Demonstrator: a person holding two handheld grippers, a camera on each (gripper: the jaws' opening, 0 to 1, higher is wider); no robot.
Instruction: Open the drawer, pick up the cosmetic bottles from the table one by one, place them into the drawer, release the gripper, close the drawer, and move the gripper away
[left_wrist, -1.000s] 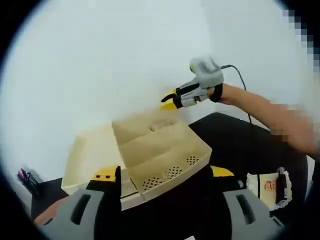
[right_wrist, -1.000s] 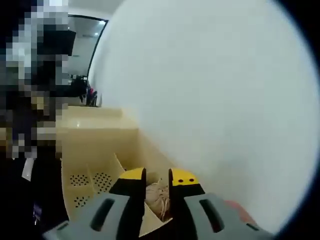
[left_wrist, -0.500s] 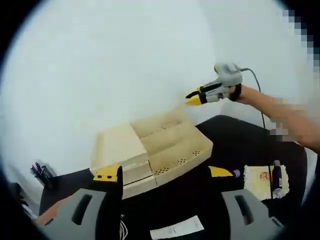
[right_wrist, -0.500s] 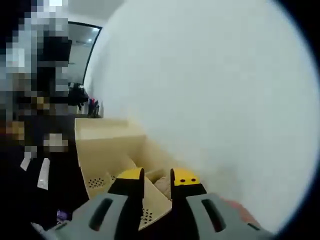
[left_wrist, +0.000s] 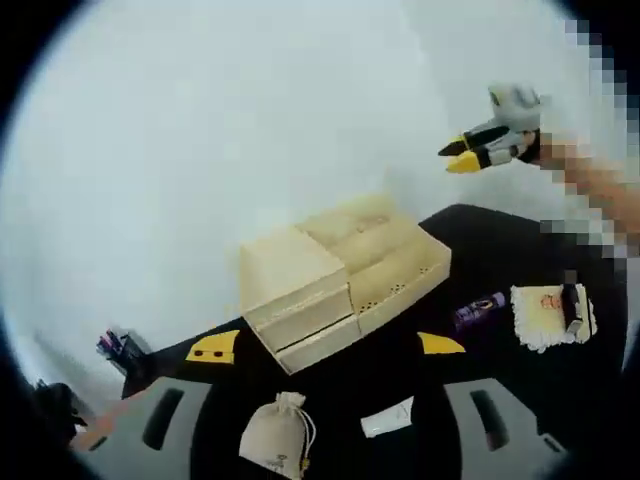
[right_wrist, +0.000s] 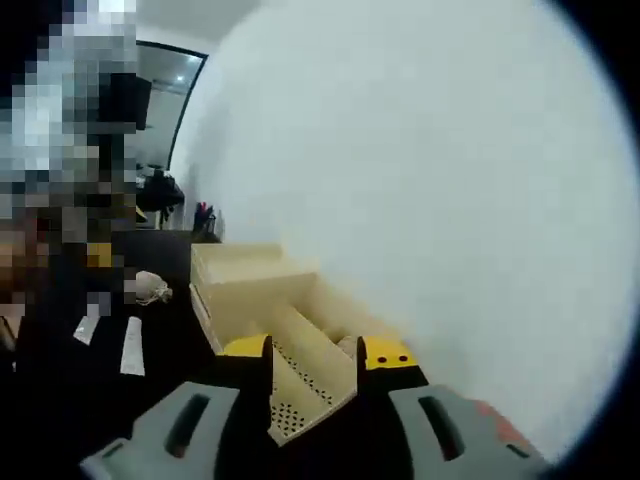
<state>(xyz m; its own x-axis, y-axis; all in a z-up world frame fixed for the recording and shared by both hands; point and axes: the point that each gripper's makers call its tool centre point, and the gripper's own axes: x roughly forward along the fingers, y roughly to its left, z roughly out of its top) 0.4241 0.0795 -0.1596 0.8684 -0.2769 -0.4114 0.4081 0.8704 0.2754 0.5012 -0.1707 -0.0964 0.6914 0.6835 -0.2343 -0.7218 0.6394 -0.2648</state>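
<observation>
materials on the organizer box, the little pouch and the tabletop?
Organizer box: cream, matte, smooth flat panels with punched hole rows; looks like plastic, painted wood not ruled out.
Pouch: beige woven cloth, probably linen or cotton, gathered at a drawstring neck.
Tabletop: black and matte, no glare; material cannot be told.

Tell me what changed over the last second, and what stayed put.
The right gripper rose up and away from the cream drawer organizer; its jaws, nearly shut a second ago, now stand apart and empty. The left gripper pulled back too, so a drawstring pouch and a white tube come into view. The organizer itself hasn't shifted, its drawer open.
</observation>
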